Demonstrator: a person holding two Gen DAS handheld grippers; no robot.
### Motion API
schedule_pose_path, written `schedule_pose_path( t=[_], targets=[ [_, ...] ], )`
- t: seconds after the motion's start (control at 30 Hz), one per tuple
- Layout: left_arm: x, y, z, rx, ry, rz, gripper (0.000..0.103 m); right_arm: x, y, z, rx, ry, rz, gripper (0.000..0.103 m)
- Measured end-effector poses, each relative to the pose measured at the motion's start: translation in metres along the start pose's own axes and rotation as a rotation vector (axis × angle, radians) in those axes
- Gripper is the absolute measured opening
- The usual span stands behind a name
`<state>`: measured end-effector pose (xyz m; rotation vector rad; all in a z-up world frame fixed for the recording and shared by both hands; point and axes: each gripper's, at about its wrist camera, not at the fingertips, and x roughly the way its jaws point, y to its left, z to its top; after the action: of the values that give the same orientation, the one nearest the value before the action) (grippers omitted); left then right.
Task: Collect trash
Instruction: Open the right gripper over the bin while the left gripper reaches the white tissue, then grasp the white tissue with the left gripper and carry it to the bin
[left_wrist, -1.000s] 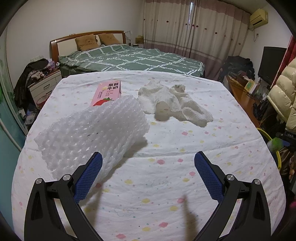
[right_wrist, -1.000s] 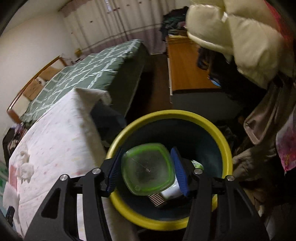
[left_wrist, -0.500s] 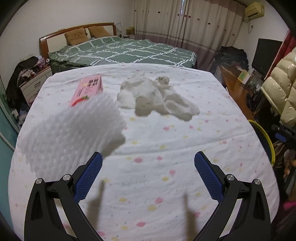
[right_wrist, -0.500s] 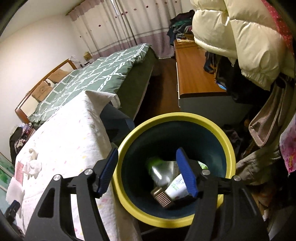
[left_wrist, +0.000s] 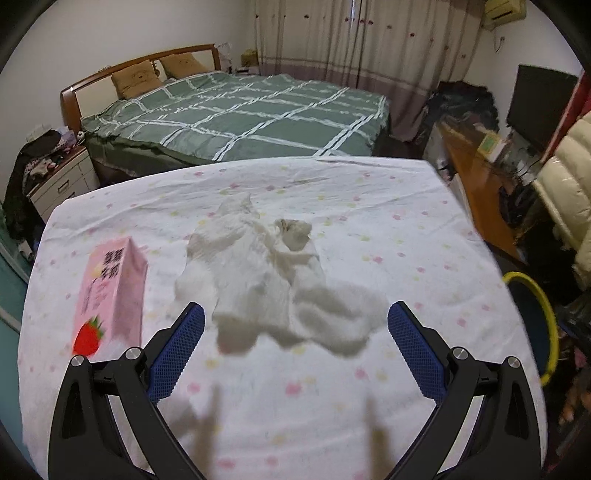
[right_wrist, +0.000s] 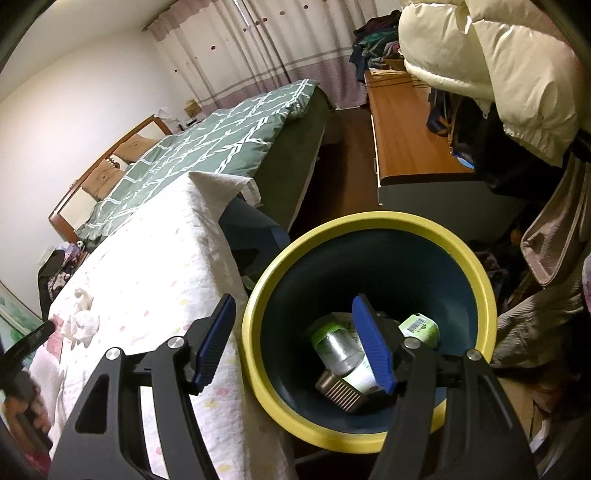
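Note:
A crumpled heap of white tissues lies mid-table on the dotted white cloth. My left gripper hovers just in front of the heap, open and empty, with the near end of the heap showing between its blue pads. A pink strawberry milk carton lies to the left of them. In the right wrist view my right gripper stands open and empty over the yellow-rimmed bin. A green-capped bottle, a green can and a ribbed piece lie inside.
The bin stands off the table's right edge, its rim showing there. Behind the table are a green checked bed, a nightstand, a wooden desk and a cream puffer jacket.
The right gripper let go of the green-capped bottle, which now lies in the bin, and its jaws widened. The left gripper moved forward past the bubble wrap to the tissue heap.

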<state>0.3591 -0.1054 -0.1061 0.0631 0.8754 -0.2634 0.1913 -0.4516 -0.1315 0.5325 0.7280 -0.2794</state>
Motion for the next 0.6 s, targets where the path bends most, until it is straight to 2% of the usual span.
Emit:
schedule_pose_path(
  t=[0.1,0.2,0.27,0.33,0.37,0.4,0.47,0.53,0.57,0.6],
  targets=[
    [0.027,-0.001,0.010,0.012,0.031,0.053,0.098,0.000,-0.002,0.000,0.001,0.000,0.003,0.063],
    [0.049,0.005,0.015,-0.001,0.072,0.060,0.097,-0.001,-0.003,0.000,0.007,0.002,0.006,0.063],
    [0.062,0.010,0.017,-0.019,0.100,0.051,0.088,-0.001,-0.005,0.000,0.010,0.003,0.009,0.063],
    [0.067,0.011,0.017,-0.019,0.113,0.043,0.075,-0.001,-0.005,0.000,0.012,0.006,0.014,0.063],
    [0.068,0.011,0.017,-0.017,0.114,0.045,0.074,-0.001,-0.005,-0.001,0.013,0.007,0.016,0.063],
    [0.068,0.011,0.017,-0.015,0.110,0.044,0.069,-0.001,-0.006,-0.001,0.015,0.008,0.020,0.063],
    [0.066,0.010,0.016,-0.012,0.111,0.036,0.056,-0.001,-0.005,-0.002,0.015,0.007,0.028,0.063],
    [0.062,0.009,0.015,-0.015,0.116,0.007,0.034,-0.002,-0.006,-0.002,0.016,0.007,0.035,0.063],
    [0.059,0.008,0.015,-0.015,0.116,-0.006,0.030,-0.003,-0.005,-0.003,0.016,0.005,0.041,0.063],
    [0.054,0.005,0.016,-0.010,0.112,-0.013,0.023,-0.005,-0.004,-0.003,0.016,0.002,0.044,0.063]
  ],
)
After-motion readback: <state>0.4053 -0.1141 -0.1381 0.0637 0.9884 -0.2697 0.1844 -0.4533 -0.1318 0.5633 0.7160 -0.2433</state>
